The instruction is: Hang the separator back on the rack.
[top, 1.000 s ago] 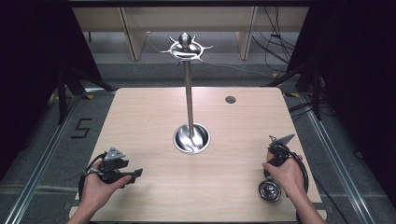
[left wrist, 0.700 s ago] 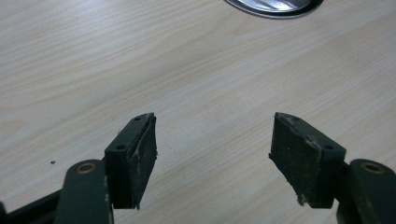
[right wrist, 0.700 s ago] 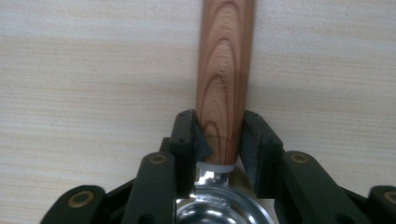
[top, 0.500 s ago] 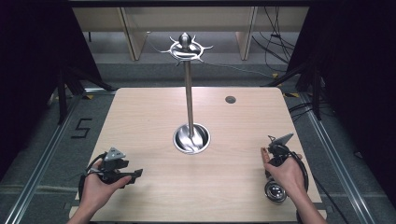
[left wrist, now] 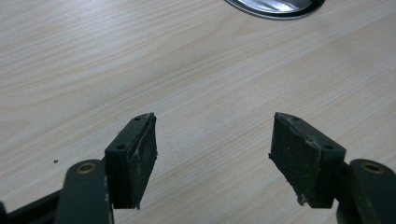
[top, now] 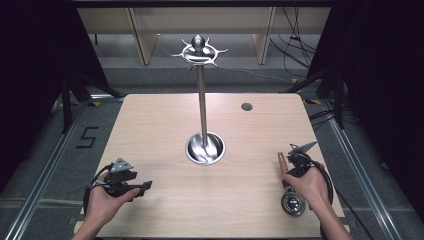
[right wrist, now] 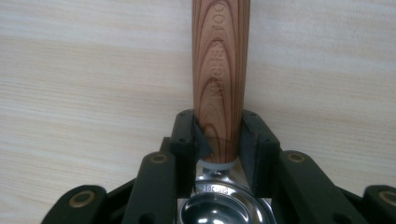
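My right gripper (right wrist: pixel 218 140) has just been closing its fingers, and now they press on both sides of the wooden handle (right wrist: pixel 219 70) of a small steel ladle (top: pixel 292 202). I take the handle low, close to the white collar where the wood meets the metal, because there the tool is heaviest and it will turn less in my grip. The bowl of the ladle (right wrist: pixel 224 212) sits right under the camera, and the handle points away from me along the worktop (top: pixel 165 125). In the high view the ladle lies at the near right part of the worktop, under my right hand (top: pixel 305 182), with its handle tip toward the far side. I cannot tell if it is lifted or if it rests on the wood.

My left gripper (left wrist: pixel 212 144) waits with its fingers wide open and nothing between them — only bare wood. I hold it low and near the left front edge, well apart from the ladle, so it does not disturb the other hand.

In the middle stands a tall steel stand (top: pixel 202 100) with hooks at the top (top: pixel 199 51) and a round base (top: pixel 205 148). I judge the ladle is meant to hang there — so the grip near the bowl leaves the handle end free for a hook.
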`<move>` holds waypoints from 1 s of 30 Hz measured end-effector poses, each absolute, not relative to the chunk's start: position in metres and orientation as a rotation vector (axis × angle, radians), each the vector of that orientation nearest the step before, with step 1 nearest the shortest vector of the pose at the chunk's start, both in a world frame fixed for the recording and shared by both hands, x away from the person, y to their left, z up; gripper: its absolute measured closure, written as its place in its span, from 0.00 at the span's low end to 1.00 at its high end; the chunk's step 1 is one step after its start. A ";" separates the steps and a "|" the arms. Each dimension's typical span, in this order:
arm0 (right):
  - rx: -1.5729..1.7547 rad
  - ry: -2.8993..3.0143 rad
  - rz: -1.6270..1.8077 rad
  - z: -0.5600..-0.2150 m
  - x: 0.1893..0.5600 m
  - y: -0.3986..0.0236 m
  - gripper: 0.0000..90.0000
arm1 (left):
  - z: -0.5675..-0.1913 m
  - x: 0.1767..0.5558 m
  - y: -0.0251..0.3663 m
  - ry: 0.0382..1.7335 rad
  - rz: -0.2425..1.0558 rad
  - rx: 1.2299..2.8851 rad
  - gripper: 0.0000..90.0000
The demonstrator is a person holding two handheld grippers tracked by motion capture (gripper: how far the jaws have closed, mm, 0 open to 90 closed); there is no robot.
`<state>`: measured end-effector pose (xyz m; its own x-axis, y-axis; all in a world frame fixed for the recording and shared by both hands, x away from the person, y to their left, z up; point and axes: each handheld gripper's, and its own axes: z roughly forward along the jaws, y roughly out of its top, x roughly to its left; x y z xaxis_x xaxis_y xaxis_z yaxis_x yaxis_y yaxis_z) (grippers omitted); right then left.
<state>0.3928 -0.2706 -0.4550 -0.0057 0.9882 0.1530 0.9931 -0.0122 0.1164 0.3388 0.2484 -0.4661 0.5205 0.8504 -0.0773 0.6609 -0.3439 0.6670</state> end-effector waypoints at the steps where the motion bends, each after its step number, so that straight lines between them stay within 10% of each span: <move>1: -2.137 -2.278 -0.303 -0.455 0.394 -0.276 0.77 | -0.466 0.339 0.248 1.225 0.376 2.109 0.34; 30: -2.091 -2.391 -0.494 -0.418 0.386 -0.276 0.78 | -0.466 0.339 0.248 1.229 0.380 2.107 0.34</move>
